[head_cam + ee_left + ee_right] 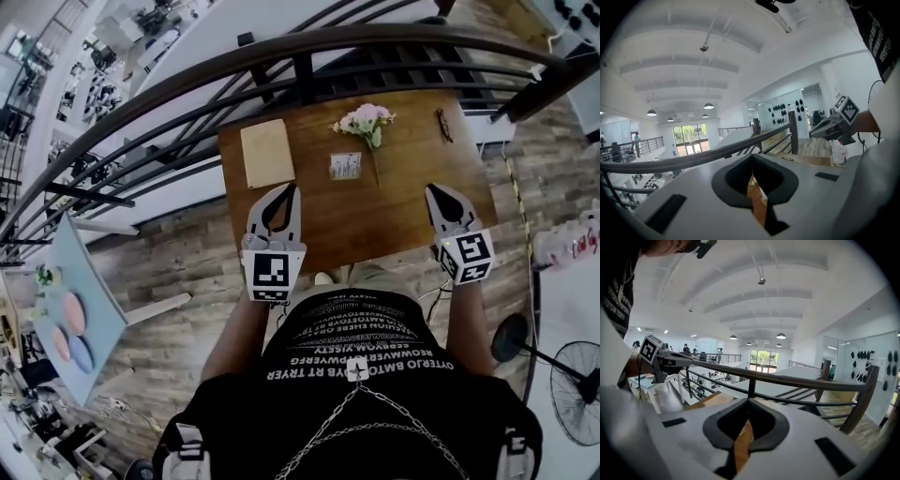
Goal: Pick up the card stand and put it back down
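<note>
Two closed, empty tools here: your left hand-held gripper and right hand-held gripper hang over the near edge of the desk. The card stand stands mid-desk, just beside the flowers, apart from both.

Counter sits just before the railing. Card stand is mid-counter, with the flowers just behind it to the right. A flat pad lies to its left, apart. A small object sits far right. Left tool and right tool are over the near edge, either side of the stand.
</note>
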A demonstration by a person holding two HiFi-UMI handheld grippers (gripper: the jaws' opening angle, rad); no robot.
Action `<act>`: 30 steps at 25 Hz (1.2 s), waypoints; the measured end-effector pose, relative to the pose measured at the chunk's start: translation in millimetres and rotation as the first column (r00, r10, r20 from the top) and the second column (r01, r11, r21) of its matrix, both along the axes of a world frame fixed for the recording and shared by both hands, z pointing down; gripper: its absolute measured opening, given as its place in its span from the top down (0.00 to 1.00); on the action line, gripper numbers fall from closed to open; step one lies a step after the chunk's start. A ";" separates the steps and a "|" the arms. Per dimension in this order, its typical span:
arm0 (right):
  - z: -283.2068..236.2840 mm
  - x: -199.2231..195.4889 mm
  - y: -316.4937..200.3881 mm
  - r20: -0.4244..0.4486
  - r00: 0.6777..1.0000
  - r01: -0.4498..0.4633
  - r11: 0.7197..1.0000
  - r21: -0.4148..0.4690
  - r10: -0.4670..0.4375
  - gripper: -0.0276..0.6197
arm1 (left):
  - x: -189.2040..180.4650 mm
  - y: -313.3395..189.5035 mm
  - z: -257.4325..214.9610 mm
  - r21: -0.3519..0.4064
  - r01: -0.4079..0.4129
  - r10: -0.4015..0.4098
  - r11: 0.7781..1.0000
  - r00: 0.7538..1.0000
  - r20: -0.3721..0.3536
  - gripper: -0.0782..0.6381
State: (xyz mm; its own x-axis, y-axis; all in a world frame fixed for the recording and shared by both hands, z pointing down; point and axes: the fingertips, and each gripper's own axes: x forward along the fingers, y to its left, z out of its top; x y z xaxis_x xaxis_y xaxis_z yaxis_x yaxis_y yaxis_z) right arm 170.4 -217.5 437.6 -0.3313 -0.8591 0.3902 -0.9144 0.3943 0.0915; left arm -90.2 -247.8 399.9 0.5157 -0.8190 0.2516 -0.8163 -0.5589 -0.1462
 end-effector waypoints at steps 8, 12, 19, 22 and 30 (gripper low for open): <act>61.0 10.3 -56.4 0.004 0.999 0.052 0.994 -0.095 -0.052 0.93 | 5.7 -50.5 0.3 0.000 0.049 -0.049 0.999 0.999 0.010 0.85; 98.4 7.2 -79.1 0.019 0.995 0.096 0.982 -0.166 -0.094 0.93 | 13.8 -71.8 11.8 -0.020 0.060 -0.059 0.998 0.998 0.016 0.85; 168.1 -12.1 -100.0 0.037 0.981 0.194 0.937 -0.292 -0.192 0.93 | 18.6 -99.9 34.5 -0.068 0.079 -0.077 0.995 0.996 0.038 0.85; 199.8 -24.1 -102.7 0.059 0.968 0.251 0.903 -0.348 -0.245 0.93 | 18.6 -106.6 38.6 -0.073 0.089 -0.087 0.993 0.996 0.033 0.85; 271.8 -50.8 -116.6 0.123 0.938 0.345 0.832 -0.435 -0.324 0.79 | 20.2 -113.2 58.9 -0.113 0.097 -0.092 0.989 0.994 0.053 0.85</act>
